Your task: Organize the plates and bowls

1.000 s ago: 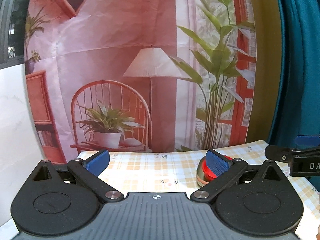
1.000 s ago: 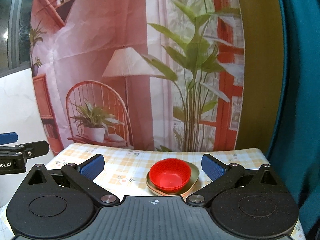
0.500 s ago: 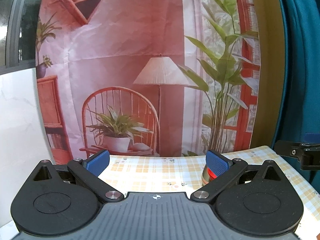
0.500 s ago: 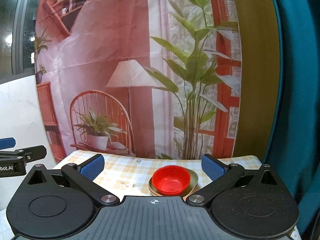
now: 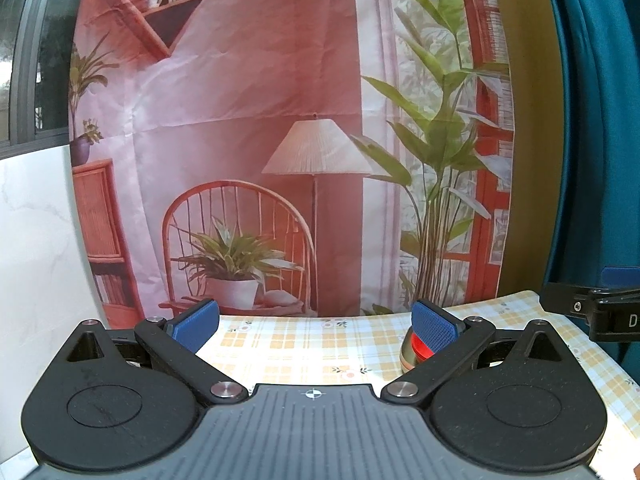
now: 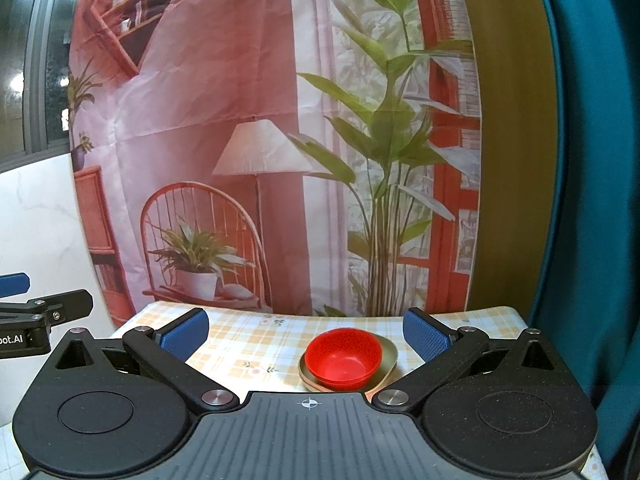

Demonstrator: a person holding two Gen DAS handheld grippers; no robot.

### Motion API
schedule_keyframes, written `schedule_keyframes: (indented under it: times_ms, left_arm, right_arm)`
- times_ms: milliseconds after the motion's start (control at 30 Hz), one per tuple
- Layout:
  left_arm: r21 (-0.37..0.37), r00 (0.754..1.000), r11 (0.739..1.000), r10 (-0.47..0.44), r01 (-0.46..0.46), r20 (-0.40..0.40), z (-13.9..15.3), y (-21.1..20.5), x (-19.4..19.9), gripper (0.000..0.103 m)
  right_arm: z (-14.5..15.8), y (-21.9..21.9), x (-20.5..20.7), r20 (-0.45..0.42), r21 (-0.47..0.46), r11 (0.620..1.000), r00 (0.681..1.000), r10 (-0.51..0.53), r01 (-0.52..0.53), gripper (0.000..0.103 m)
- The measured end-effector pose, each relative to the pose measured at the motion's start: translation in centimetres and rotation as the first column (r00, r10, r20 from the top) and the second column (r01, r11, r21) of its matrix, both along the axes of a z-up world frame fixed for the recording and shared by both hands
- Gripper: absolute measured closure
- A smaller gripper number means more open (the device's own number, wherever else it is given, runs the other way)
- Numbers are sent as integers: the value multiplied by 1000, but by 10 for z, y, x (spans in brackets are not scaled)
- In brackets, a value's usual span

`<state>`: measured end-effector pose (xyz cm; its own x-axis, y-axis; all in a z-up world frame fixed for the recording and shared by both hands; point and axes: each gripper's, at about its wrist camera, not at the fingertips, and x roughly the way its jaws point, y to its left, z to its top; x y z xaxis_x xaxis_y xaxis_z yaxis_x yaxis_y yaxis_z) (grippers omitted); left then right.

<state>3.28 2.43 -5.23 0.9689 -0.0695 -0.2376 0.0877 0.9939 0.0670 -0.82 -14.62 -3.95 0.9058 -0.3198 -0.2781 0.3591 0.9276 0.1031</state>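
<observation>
A red bowl (image 6: 343,361) sits inside an olive-tan plate (image 6: 389,356) on the checked tablecloth, in the right wrist view. My right gripper (image 6: 305,336) is open and empty, held back above and in front of the bowl. In the left wrist view the bowl (image 5: 420,347) and plate (image 5: 406,354) are mostly hidden behind the right fingertip. My left gripper (image 5: 316,322) is open and empty, to the left of the stack and apart from it.
The table (image 6: 248,340) wears a yellow checked cloth with flowers. A printed backdrop (image 6: 260,120) hangs right behind it. A teal curtain (image 6: 592,200) is at the right, a white wall (image 5: 36,240) at the left.
Both grippers have pulled back and risen a little from the table, so the bowl and plate look smaller and farther. Both stay open.
</observation>
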Motion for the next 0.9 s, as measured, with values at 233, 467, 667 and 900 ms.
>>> schedule_keyframes:
  times_ms: [233,467,667,900]
  left_arm:
    - [0,1000,1000,3,-3,2,1,0,-2,0]
    - [3,1000,1000,-2,2,7,3,-1,-3,0]
    - [2,1000,1000,-3,3,9,3,0,-4,0]
    - [3,1000,1000,-5,5,8,5,-1,-4,0]
  right_arm:
    - [0,0,-3,8,3,1000,1000,-5,5,0]
    - [0,0,-5,11,6,1000,1000,-5,5,0]
    - [1,0,-5,13,8,1000,1000,-3,3,0]
    - [1,0,-6,13,9,1000,1000,-4,4,0]
